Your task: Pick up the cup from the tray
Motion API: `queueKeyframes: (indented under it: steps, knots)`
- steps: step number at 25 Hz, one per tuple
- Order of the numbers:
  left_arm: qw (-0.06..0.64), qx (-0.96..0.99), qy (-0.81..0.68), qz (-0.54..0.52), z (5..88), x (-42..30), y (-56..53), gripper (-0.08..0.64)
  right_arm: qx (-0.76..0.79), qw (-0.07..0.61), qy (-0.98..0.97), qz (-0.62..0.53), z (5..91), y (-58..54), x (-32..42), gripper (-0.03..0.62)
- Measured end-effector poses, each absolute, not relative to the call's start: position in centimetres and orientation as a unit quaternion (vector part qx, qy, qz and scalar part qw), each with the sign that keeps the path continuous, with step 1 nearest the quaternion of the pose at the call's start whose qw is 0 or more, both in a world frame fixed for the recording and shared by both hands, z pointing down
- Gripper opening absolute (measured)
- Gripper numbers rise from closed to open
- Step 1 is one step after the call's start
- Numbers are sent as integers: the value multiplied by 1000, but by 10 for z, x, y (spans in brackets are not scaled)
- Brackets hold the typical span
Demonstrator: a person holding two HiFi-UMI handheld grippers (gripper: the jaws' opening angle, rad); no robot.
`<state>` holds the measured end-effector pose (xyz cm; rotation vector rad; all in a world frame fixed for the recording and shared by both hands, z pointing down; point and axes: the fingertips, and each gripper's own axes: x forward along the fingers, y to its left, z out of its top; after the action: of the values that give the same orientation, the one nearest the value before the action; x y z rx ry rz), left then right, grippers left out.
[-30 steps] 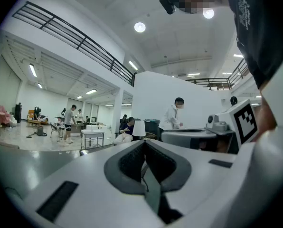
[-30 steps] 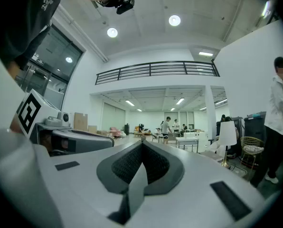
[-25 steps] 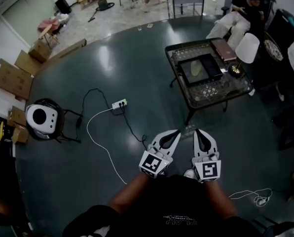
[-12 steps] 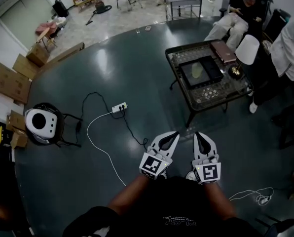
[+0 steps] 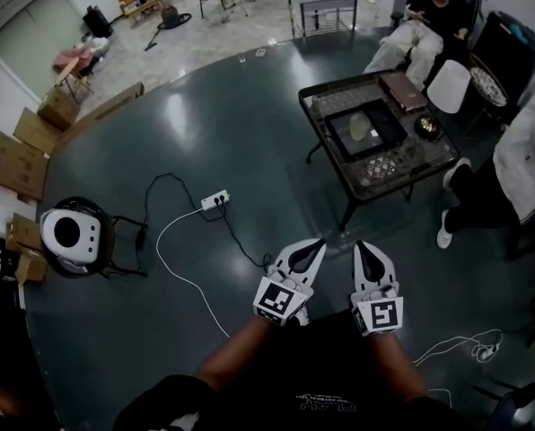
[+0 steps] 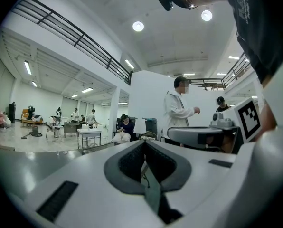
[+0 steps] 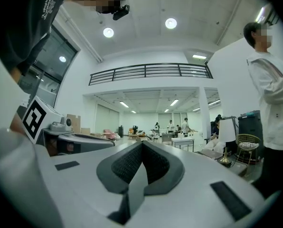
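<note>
A low glass-topped table stands ahead and to the right on the dark floor. A black tray lies on it, holding a pale cup. Both grippers are held side by side in front of my body, well short of the table. My left gripper is shut with nothing in it. My right gripper also has its jaws together and is empty. Neither gripper view shows the cup.
A standing person in white is close to the table's right side, and another person sits behind it. A white-shaded lamp stands on the table. A power strip with cables and a round white device are on the floor at left.
The floor has slid a little toward me, so I have stepped forward. The person in white has walked in from the right, up to the table. Both grippers stay shut.
</note>
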<state>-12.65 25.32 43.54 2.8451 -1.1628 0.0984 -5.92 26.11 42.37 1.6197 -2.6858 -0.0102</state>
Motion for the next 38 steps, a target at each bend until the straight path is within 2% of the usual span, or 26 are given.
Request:
queueKeyframes:
  steps: [15,38]
  knots:
    - [34,931,-361,34,435,-128,239,11,536,13,-844,4,426,252,-60,-2]
    - [41,921,-385,48,444,-61,137,11,514,9,-857,17,437,146,9,-2]
